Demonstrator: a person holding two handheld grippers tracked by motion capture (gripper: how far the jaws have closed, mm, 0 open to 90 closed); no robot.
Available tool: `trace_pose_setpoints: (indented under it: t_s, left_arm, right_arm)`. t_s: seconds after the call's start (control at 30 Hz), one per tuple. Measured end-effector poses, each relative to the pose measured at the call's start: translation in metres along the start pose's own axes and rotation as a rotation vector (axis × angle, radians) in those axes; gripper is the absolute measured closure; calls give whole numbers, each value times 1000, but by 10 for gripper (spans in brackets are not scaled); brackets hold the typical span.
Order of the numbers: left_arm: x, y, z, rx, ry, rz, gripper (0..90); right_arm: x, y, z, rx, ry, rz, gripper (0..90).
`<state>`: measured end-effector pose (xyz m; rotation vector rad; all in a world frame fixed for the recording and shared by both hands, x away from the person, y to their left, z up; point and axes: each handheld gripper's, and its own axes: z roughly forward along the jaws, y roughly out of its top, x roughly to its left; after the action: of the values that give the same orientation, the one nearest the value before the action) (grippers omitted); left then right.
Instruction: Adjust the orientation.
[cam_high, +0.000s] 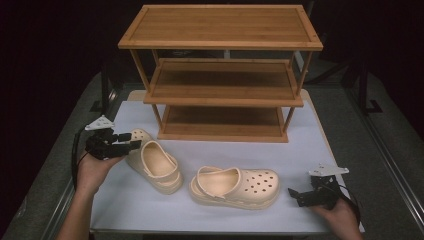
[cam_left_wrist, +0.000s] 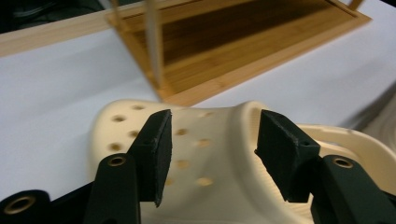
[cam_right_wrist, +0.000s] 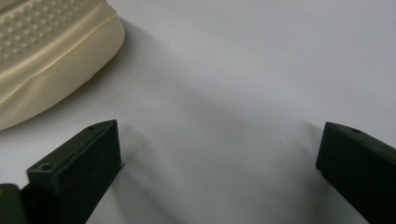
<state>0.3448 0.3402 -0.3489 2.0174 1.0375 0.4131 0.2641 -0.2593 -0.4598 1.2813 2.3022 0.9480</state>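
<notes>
Two cream clogs on the counter, both tools spread and empty.

Black jaws of the left tool (cam_high: 131, 141) stand half apart just above the toe of the left clog (cam_high: 154, 166), pads not pressing it; the right tool (cam_high: 295, 194), jaws wide, rests on the white counter (cam_high: 300, 135) just beside the right clog (cam_high: 235, 186). Foam shoes like these look light, springy and a bit slick; the heel rim or side wall seems the surest pinch. Behind stands the wooden shoe rack (cam_high: 222, 75).

Matt foam-like clogs (cam_high: 235, 187); smooth varnished wooden rack (cam_high: 222, 75); matt white tabletop (cam_high: 300, 165).
</notes>
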Motion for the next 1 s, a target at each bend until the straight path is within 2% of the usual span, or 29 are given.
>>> trace_pose_setpoints:
  t_s: [0.1,0.23,0.37,0.4,0.43,0.6,0.77,1.0]
  left_arm:
    - [-9,2,9,7,-4,22,447]
    - [-13,4,23,40,5,43,463]
    - [-19,2,32,67,42,86,585]
    - [-20,1,33,66,66,110,608]
    - [-21,1,33,67,80,120,652]
    - [-23,0,29,69,88,164,761]
    - [-23,0,23,71,93,184,809]
    - [-24,-2,8,75,63,206,827]
  right_arm:
    - [0,0,0,0,0,-1,0]
    - [0,0,0,0,0,0,0]
    - [0,0,0,0,0,0,0]
    - [0,0,0,0,0,0,0]
    - [0,0,0,0,0,0,0]
    - [0,0,0,0,0,0,0]
    - [0,0,0,0,0,0,0]
    - [0,0,0,0,0,0,0]
